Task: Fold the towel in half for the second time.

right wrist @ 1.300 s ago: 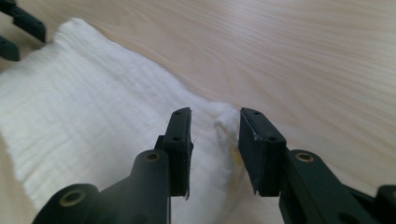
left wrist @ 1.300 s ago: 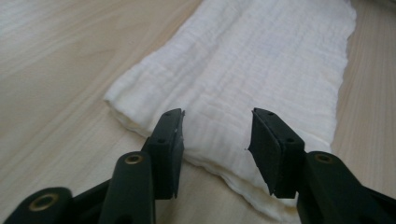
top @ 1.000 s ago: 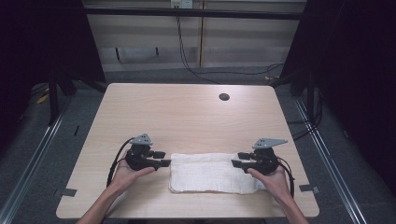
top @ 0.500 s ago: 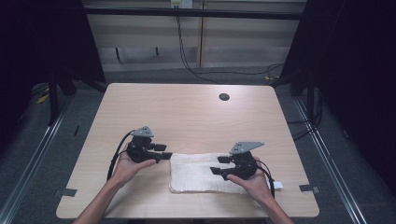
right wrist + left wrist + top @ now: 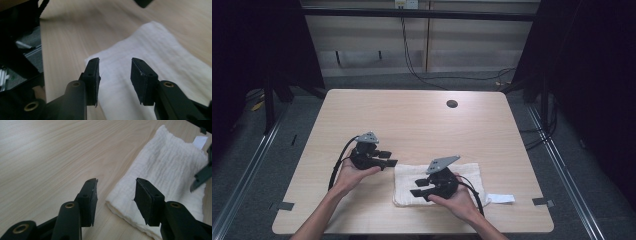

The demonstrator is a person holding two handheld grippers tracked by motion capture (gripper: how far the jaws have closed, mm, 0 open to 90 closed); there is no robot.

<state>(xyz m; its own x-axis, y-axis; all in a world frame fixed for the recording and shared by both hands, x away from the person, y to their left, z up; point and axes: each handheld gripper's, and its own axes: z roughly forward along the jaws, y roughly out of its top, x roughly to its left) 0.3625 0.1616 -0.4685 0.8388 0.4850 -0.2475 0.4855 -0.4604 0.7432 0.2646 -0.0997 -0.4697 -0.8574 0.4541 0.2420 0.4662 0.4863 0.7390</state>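
Near the table's (image 5: 362, 105) front edge, both grippers, left (image 5: 388, 158) and right (image 5: 417, 188), hover with jaws apart and empty over the folded white towel (image 5: 467, 172), the right's having just been closing, likely for another fold.

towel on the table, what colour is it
White towel, with a ribbed weave; clearest in the left gripper view.

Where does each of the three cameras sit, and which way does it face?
High view: above the person's side, looking forward and down on the table; forearms, left hand-held gripper, right hand-held gripper.
Left gripper view: rides the left hand-held gripper, looking along its parted jaws at the white towel edge.
Right gripper view: rides the right hand-held gripper, jaws apart over the towel.
Shared: all three show towel and wooden tabletop.
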